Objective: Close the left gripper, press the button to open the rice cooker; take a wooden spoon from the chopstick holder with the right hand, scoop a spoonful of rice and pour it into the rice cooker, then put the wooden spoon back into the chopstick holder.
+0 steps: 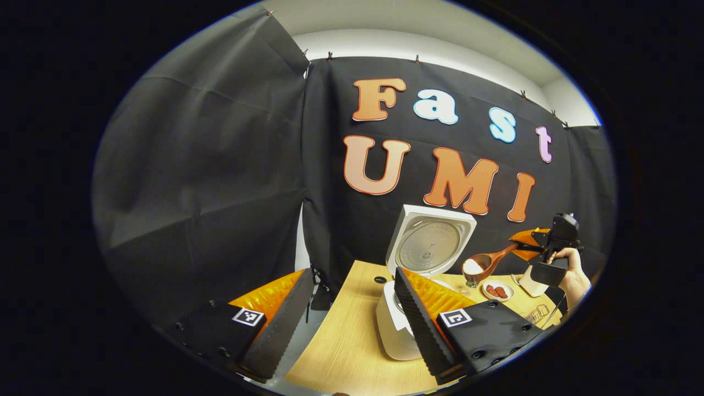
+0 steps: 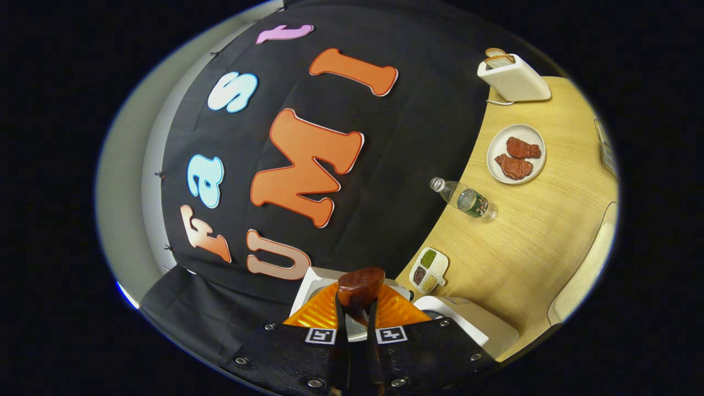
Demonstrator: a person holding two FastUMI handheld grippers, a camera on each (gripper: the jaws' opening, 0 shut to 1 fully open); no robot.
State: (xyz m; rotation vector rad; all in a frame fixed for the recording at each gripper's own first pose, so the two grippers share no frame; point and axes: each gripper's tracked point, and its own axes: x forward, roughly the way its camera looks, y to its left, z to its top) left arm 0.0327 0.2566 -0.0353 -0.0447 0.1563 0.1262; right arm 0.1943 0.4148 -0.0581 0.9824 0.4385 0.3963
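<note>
Left gripper view looks past the left gripper (image 1: 352, 313), whose two fingers stand wide apart with nothing between them, hanging above the near end of the wooden table (image 1: 352, 341). Just behind the right-hand finger sits the white rice cooker (image 1: 393, 330), partly hidden by it; its lid (image 1: 429, 246) is swung up and stands upright, showing the round metal inner plate. Farther off, the right gripper (image 1: 525, 245) is held by a hand (image 1: 575, 275) above the table, well clear of the left one. Its fingers are clamped on the handle of the wooden spoon (image 1: 489, 263), and the spoon reaches toward the cooker with its bowl heaped with white rice (image 1: 473, 267), hanging just beside the raised lid and not yet over the pot, as far as I can tell. Below the spoon lies a small plate (image 1: 498, 290) with brown pieces on it.

Right gripper view is turned on its side. The fingers are pressed together on the spoon's handle, which runs forward in the narrow slot between them, its rounded dark end showing just past the fingertips. The open cooker lies directly beneath them. On the table beyond are a divided dish of grains (image 2: 429, 270), a water bottle (image 2: 465, 199), the plate of meat, and a white toaster (image 2: 514, 80) at the far edge.
</note>
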